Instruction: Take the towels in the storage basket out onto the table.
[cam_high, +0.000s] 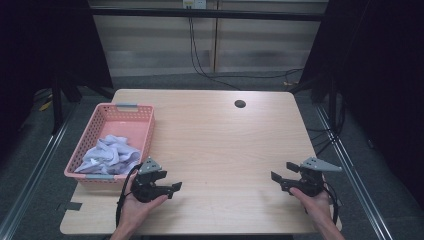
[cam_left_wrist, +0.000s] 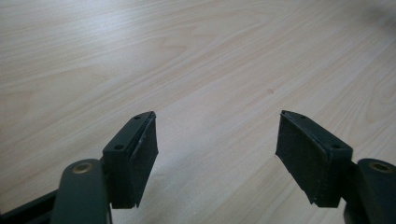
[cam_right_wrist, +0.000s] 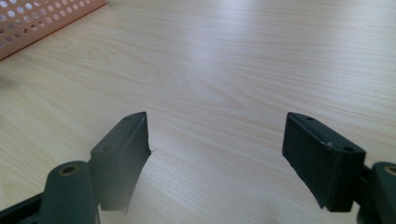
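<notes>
A pink perforated basket (cam_high: 102, 120) stands at the table's left side with crumpled pale-lavender cloth (cam_high: 110, 155) in its near half. My left gripper (cam_high: 176, 187) rests low over the wood just in front of the basket, pointing right, open with bare table between its pads (cam_left_wrist: 217, 140). My right gripper (cam_high: 275, 178) sits near the front right of the table (cam_high: 220, 145), pointing left, also open and empty (cam_right_wrist: 217, 140). A corner of the basket (cam_right_wrist: 32, 21) shows far off in the right gripper view.
A dark round hole (cam_high: 240, 104) lies in the tabletop near its far edge. Cables (cam_high: 200, 60) hang behind the table. Metal rails (cam_high: 30, 170) run along the floor on both sides. Bare wood spans the space between the two grippers.
</notes>
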